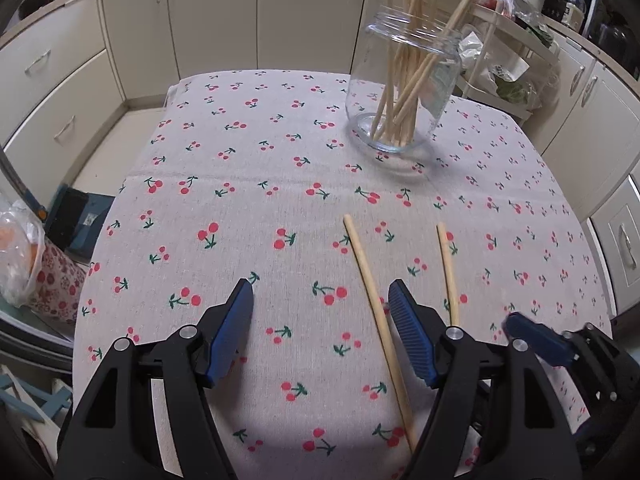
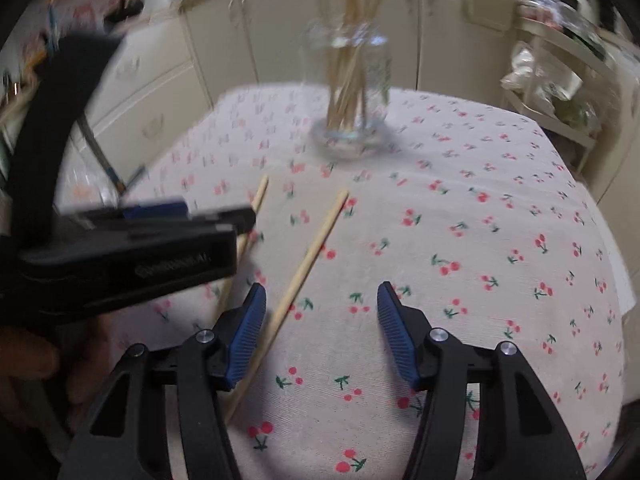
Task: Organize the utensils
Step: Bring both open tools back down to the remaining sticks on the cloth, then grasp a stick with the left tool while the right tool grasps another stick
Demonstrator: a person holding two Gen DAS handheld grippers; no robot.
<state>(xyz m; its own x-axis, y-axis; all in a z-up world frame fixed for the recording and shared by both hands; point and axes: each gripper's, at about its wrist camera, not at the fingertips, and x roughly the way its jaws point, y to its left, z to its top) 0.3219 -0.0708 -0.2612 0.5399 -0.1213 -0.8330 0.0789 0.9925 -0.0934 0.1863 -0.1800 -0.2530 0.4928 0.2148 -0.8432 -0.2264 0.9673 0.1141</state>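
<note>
- Two chopsticks [image 1: 372, 280] lie flat on the cherry tablecloth [image 1: 240, 208], well apart from the glass jar [image 1: 404, 84] that holds the others.
- The left gripper [image 1: 320, 304] is wide open and holds nothing.
- The right gripper [image 2: 320, 308] is open too — probably empty, though the view is blurry.
- The sticks look thin, light and stiff — best pinched near the middle.

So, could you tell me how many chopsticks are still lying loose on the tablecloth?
2: one chopstick beside the left gripper's inner finger, the other chopstick further right. The rest stand in the jar.

Home kitchen — cream cabinets [image 1: 208, 12], cherry-print tablecloth [image 1: 240, 152]
</note>
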